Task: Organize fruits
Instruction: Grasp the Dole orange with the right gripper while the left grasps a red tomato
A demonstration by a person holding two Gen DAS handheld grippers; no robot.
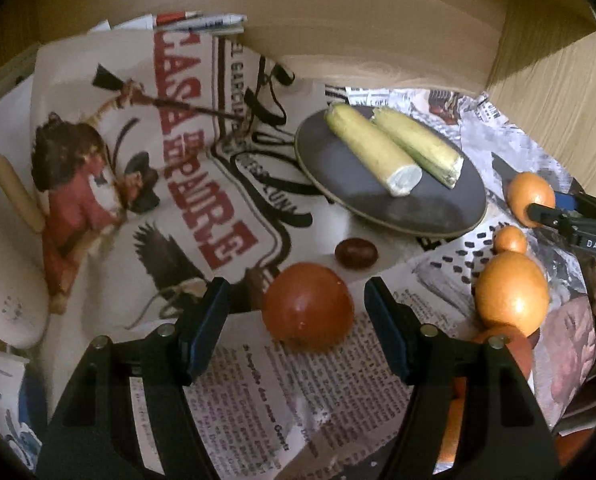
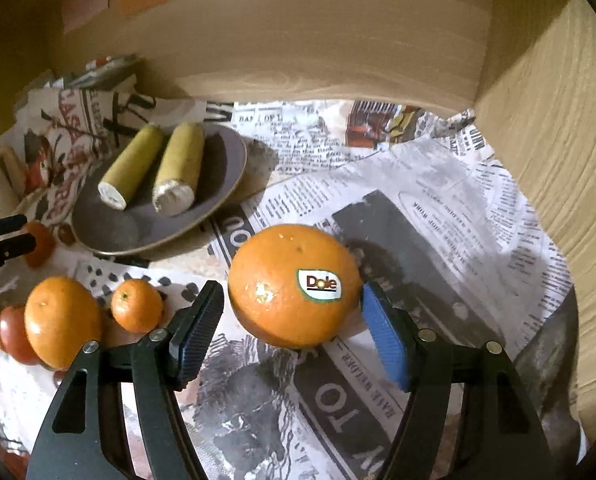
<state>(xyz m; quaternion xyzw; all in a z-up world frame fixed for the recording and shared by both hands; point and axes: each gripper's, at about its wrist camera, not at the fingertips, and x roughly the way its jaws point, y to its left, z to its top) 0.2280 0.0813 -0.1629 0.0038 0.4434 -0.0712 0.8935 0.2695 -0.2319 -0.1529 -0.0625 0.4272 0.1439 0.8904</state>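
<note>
Two corn pieces [image 1: 372, 151] are laid side by side on a plate [image 1: 438, 216], which is set on newspaper [image 1: 282, 392]. In the left wrist view, a tomato [image 1: 308, 306] is found at 6 o'clock of the plate, between the left gripper [image 1: 298, 332] fingers, with a smaller dark fruit [image 1: 356, 254] between them. At 3 o'clock of the tomato, an orange [image 1: 512, 290] is placed, a small orange [image 1: 510, 240] behind it.
</note>
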